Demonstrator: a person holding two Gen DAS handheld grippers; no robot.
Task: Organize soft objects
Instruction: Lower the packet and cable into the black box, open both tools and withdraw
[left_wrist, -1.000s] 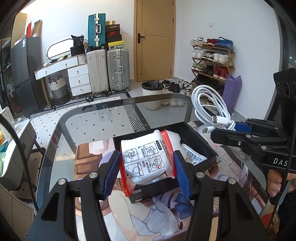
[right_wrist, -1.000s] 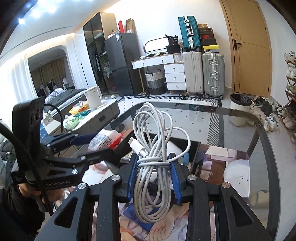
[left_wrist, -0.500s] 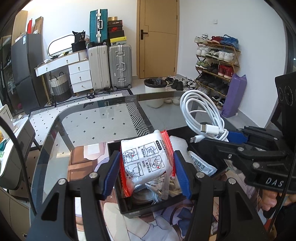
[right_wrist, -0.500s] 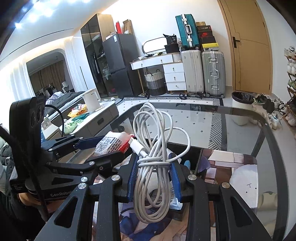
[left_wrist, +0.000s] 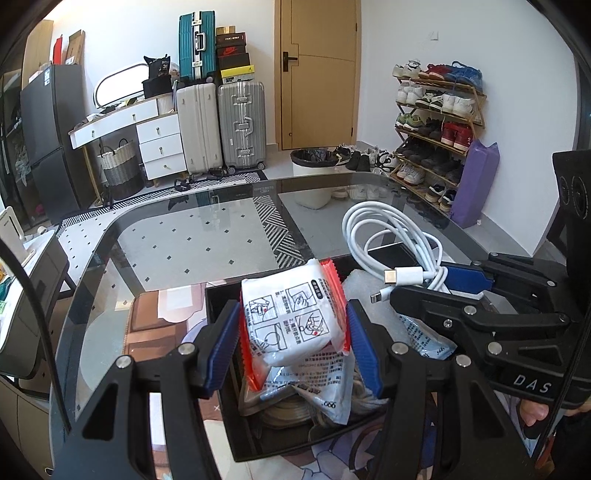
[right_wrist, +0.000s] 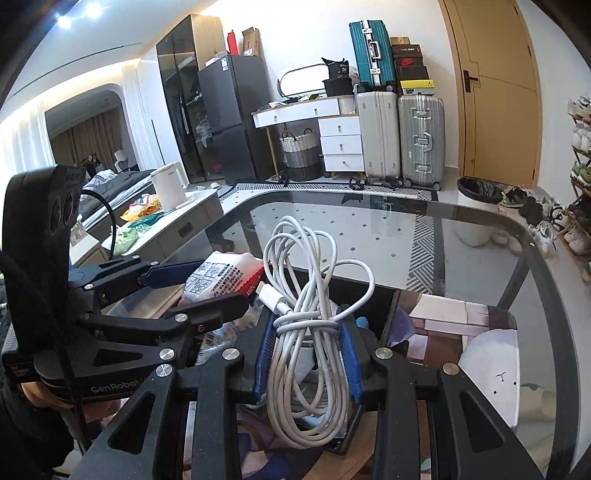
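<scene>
My left gripper is shut on a white packet with red edges and holds it over a black box. The box holds several soft packets. My right gripper is shut on a coiled white cable and holds it over the same box. In the left wrist view the right gripper comes in from the right with the cable. In the right wrist view the left gripper comes in from the left with the packet.
The box sits on a printed mat on a glass table. The table's far edge curves round. Behind it stand suitcases, a bin and a shoe rack.
Both grippers have come closer together and lower over the black box, each still holding its load. The box now lies directly under the packet and the cable.
</scene>
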